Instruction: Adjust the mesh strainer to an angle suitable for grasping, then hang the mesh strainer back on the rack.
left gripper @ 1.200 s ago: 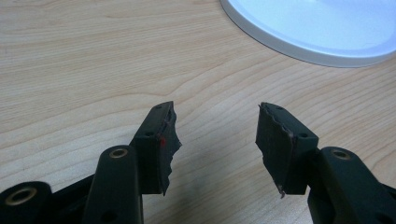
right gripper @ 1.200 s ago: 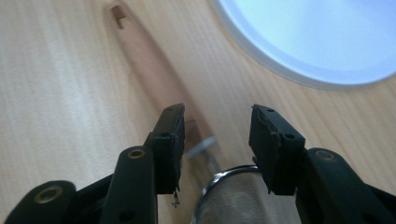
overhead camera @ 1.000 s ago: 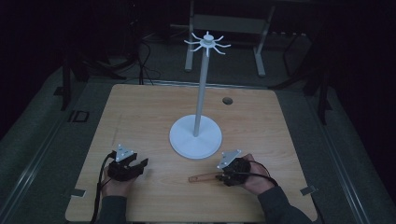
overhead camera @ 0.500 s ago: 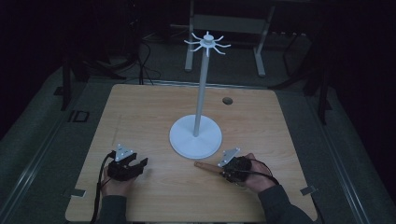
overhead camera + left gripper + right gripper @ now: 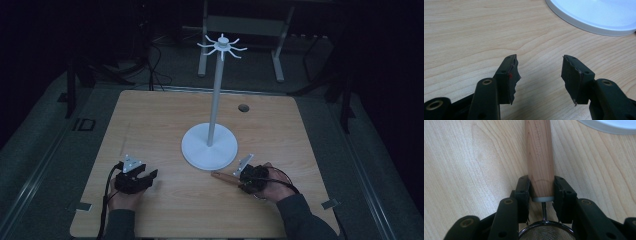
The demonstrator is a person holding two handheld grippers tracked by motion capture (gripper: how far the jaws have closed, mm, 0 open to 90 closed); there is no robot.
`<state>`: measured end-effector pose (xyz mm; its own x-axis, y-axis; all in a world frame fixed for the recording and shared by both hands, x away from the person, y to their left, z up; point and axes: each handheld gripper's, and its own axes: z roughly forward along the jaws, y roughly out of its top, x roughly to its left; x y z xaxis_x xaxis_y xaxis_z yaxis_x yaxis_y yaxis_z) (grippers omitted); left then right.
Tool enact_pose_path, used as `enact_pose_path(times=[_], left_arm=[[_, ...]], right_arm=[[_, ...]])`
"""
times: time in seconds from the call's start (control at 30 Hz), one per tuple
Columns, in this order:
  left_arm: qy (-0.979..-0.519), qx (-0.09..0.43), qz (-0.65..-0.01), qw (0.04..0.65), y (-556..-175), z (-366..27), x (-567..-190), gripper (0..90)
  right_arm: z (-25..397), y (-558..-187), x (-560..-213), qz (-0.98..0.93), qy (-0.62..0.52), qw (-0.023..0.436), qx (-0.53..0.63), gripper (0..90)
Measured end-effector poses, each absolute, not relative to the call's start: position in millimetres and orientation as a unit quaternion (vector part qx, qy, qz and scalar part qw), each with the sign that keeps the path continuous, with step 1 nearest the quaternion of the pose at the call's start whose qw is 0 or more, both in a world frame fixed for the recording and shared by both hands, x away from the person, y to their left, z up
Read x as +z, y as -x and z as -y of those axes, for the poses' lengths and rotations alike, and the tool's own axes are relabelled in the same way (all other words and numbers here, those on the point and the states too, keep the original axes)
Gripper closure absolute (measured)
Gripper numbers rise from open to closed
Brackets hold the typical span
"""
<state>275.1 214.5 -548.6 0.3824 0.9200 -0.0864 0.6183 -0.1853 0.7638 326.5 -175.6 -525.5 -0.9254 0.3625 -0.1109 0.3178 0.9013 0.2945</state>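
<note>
A small strainer with a light wooden handle [image 5: 539, 152] and a metal mesh bowl [image 5: 546, 232] sits in my right gripper [image 5: 541, 187], which is shut on the handle's lower end. In the high view the handle [image 5: 222, 176] sticks out leftward from the right gripper [image 5: 242, 179], low over the table and just in front of the white stand's round base [image 5: 209, 147]. The stand's thin pole [image 5: 215, 100] rises to a ring of hooks [image 5: 222, 45]. My left gripper [image 5: 149, 176] rests near the front left, open, with nothing between its jaws [image 5: 539, 72].
The wooden table [image 5: 150, 125] has a small round hole [image 5: 243, 107] at the back right. The white base's rim [image 5: 599, 15] lies ahead of the left gripper and shows at the top right [image 5: 614, 125] of the right gripper view. Dark floor and cables surround the table.
My right gripper has shifted away from the front edge toward the stand's base, carrying the strainer handle with it. The left gripper has stayed put.
</note>
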Motion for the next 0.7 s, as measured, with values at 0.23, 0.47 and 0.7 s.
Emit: enact_pose_path(times=[0.23,0.47,0.7], left_arm=[[-0.741,0.203,-0.518,0.374,-274.9,-214.6,-548.1,47.1],[-0.741,0.205,-0.519,0.373,-274.6,-214.6,-547.9,47.1],[-0.741,0.206,-0.519,0.372,-274.5,-215.2,-547.6,47.2]], right_arm=[[179.8,-323.4,-527.4,-0.968,-0.175,0.076,0.166,68.9],[181.6,-321.6,-527.9,-0.965,-0.174,0.082,0.179,68.9],[185.9,-321.3,-522.5,-0.959,-0.180,0.087,0.201,69.2]])
